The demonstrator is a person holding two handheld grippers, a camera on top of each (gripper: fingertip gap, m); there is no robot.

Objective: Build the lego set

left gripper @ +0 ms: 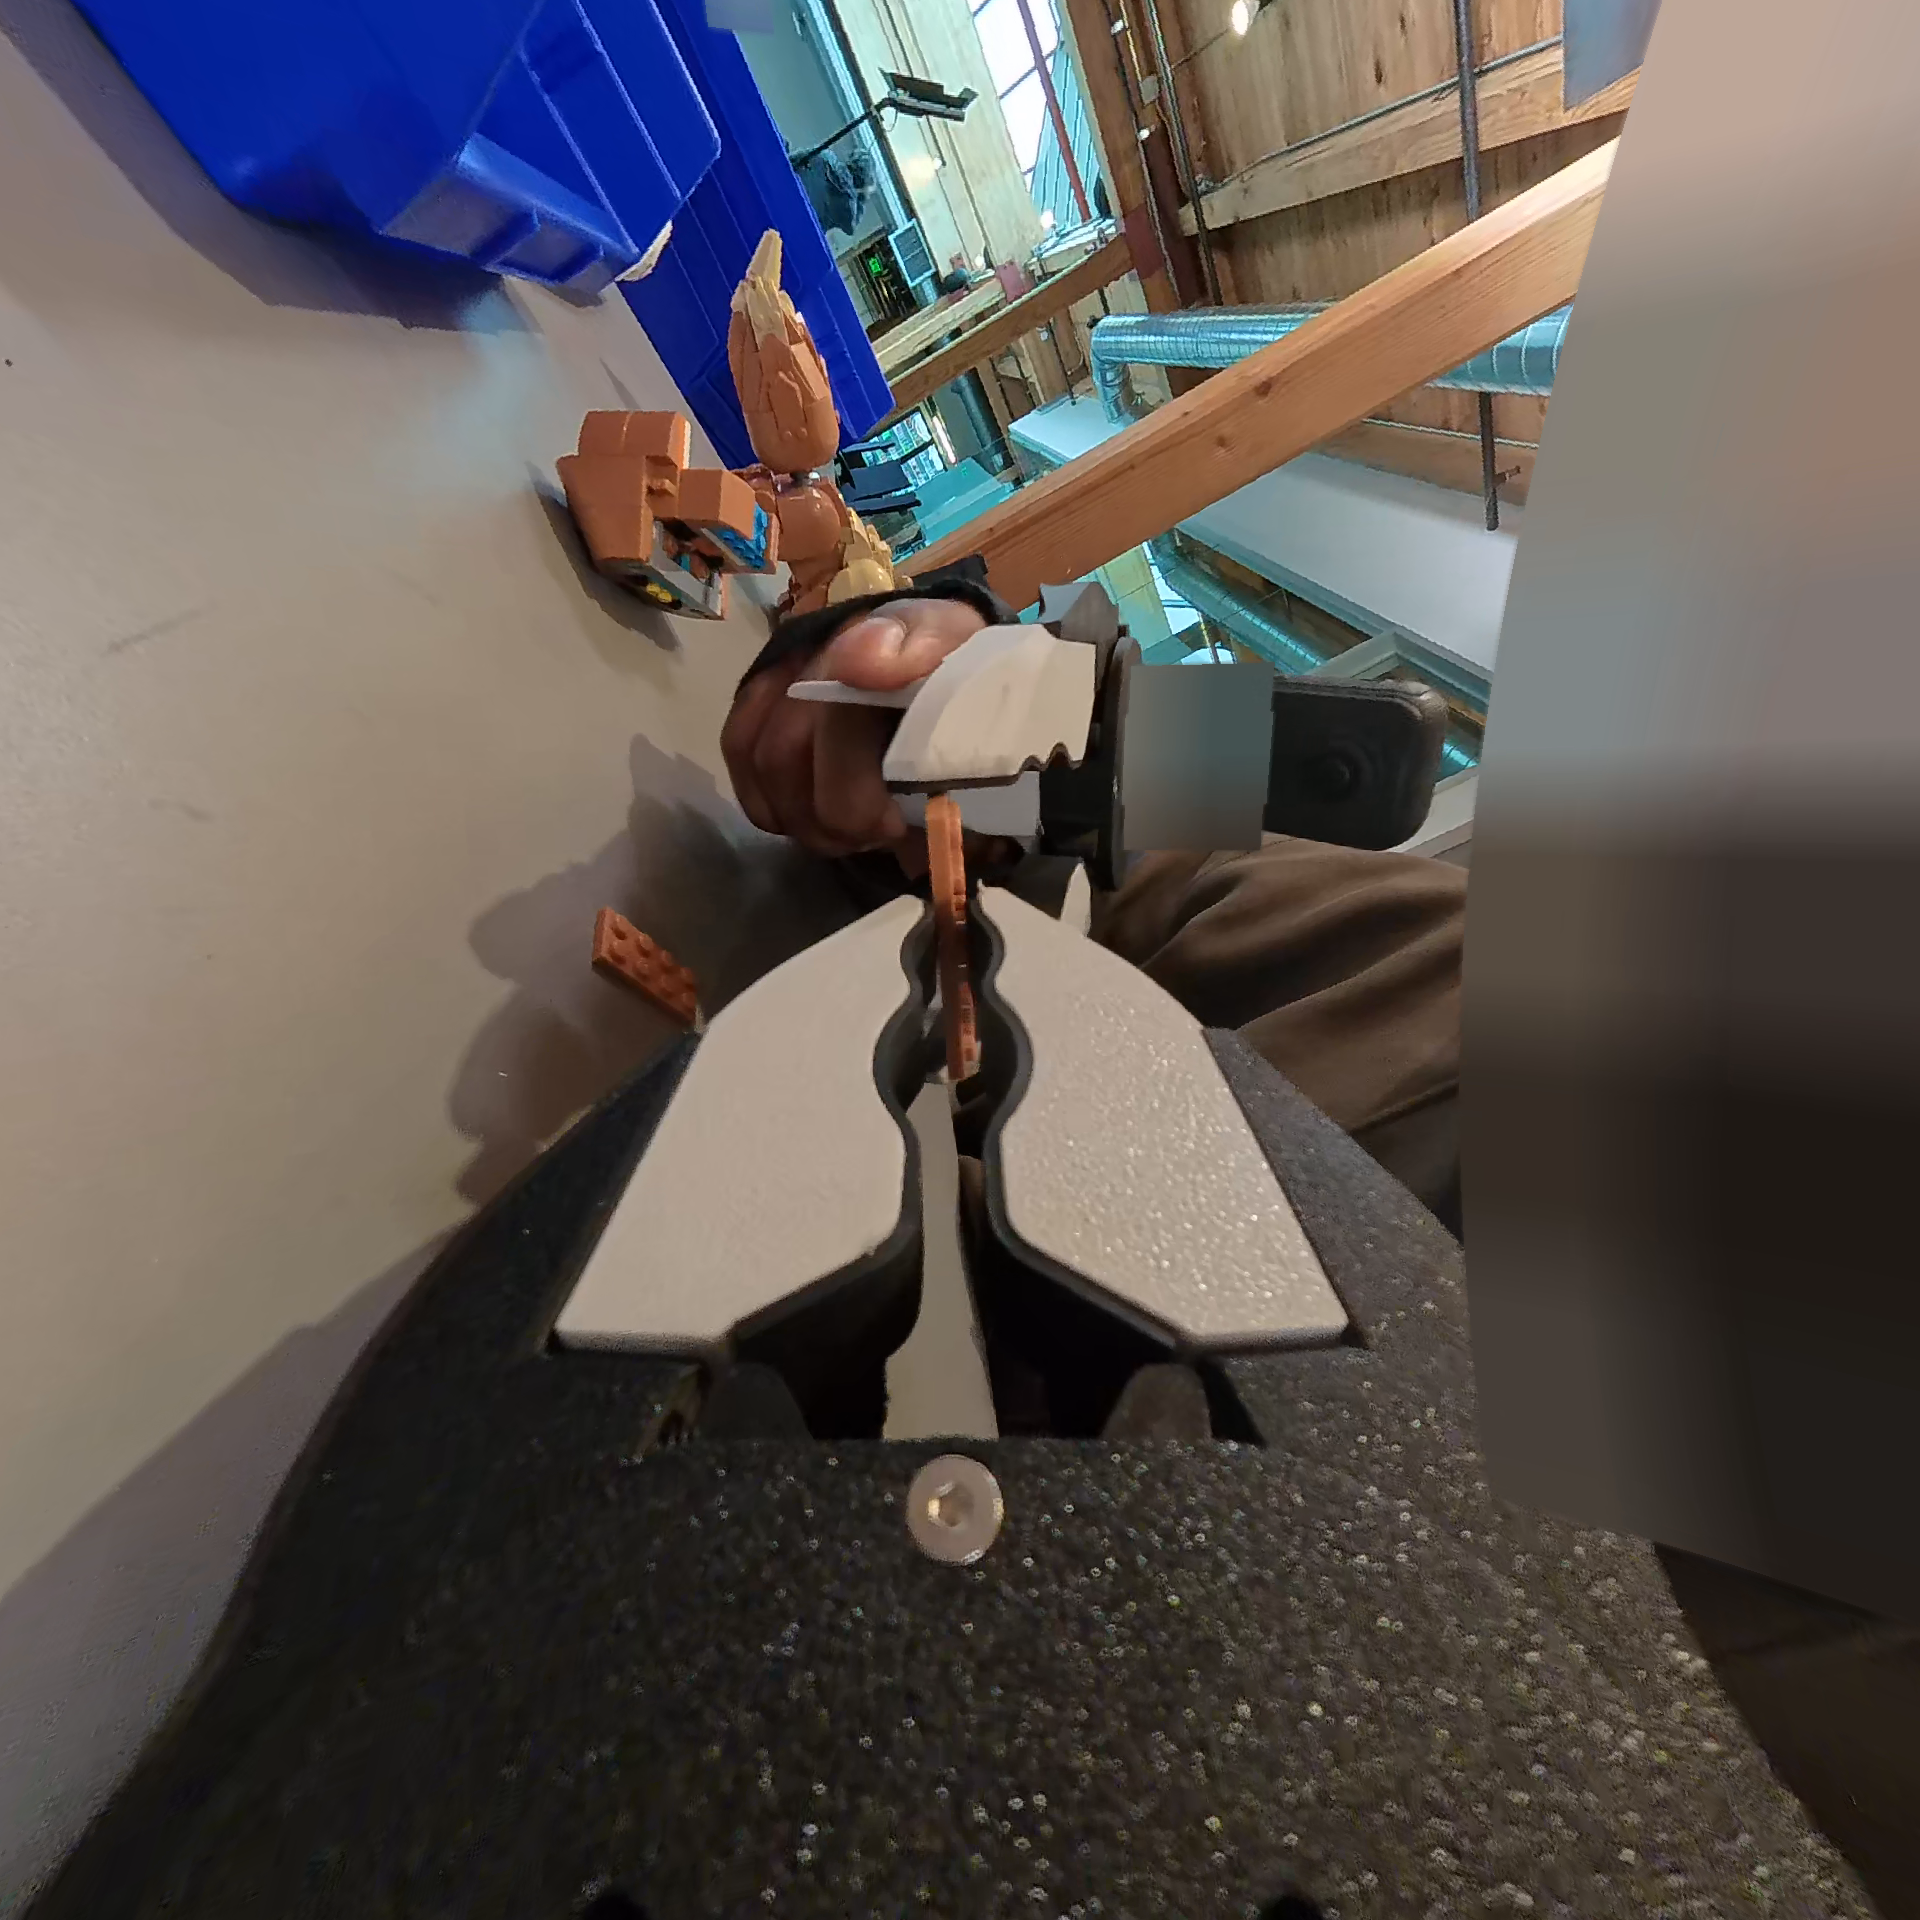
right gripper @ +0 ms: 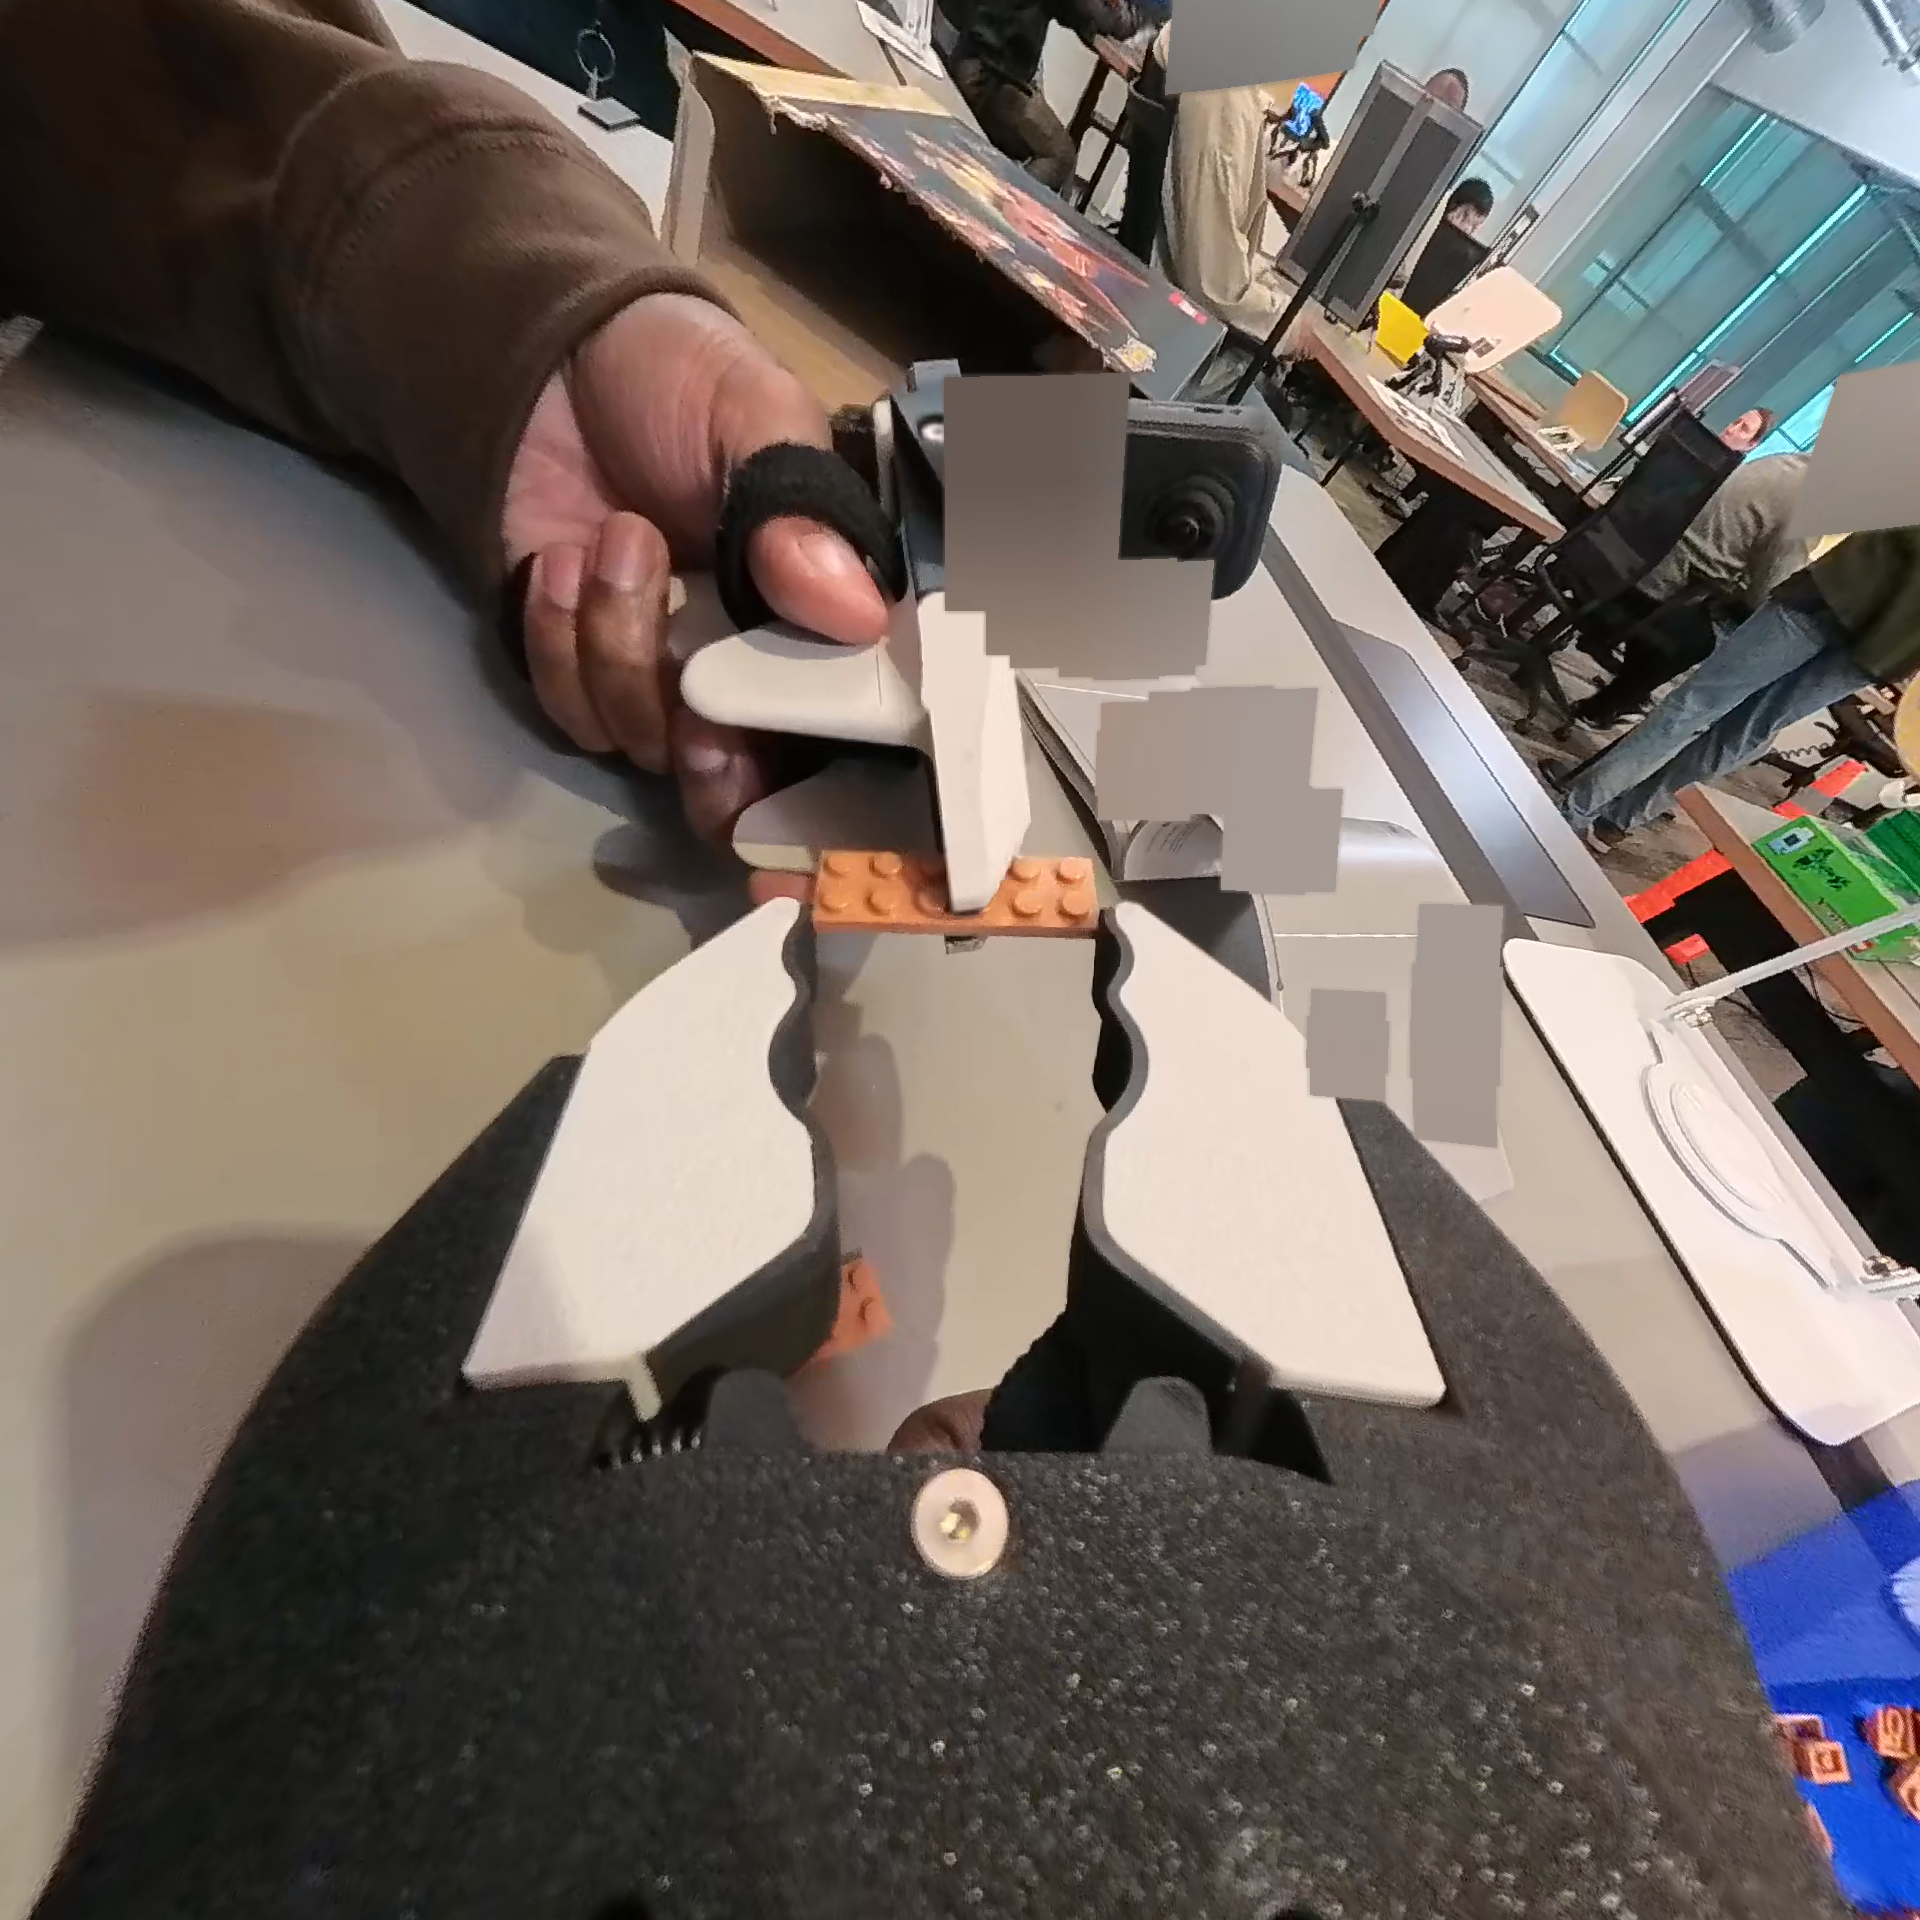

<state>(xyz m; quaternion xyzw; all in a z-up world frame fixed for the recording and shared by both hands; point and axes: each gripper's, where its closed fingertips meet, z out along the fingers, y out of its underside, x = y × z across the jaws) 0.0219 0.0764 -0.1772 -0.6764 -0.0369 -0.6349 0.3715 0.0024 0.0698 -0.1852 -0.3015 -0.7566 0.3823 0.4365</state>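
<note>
An orange-brown flat Lego plate (right gripper: 1039, 899) is held in the air between both grippers. My left gripper (left gripper: 951, 914) is shut on the plate (left gripper: 954, 987) across its flat faces, near its middle. My right gripper (right gripper: 951, 925) spans the plate lengthwise, with a fingertip against each short end. The left gripper's fingers (right gripper: 977, 769) come down onto the plate in the right wrist view. A brown Lego figure (left gripper: 790, 416) stands on the table behind a brown block assembly (left gripper: 644, 499).
A loose orange plate (left gripper: 644, 961) lies on the grey table; it may be the plate under my right gripper (right gripper: 862, 1314). Blue bins (left gripper: 395, 125) stand behind the figure. A blue bin with small brown pieces (right gripper: 1860, 1745) is at lower right. A cardboard box (right gripper: 883, 208) and people sit beyond. My left and right fingertips are right by each other. From either gripper's tips it is about 20 cm to the brown block assembly (left gripper: 644, 499).
</note>
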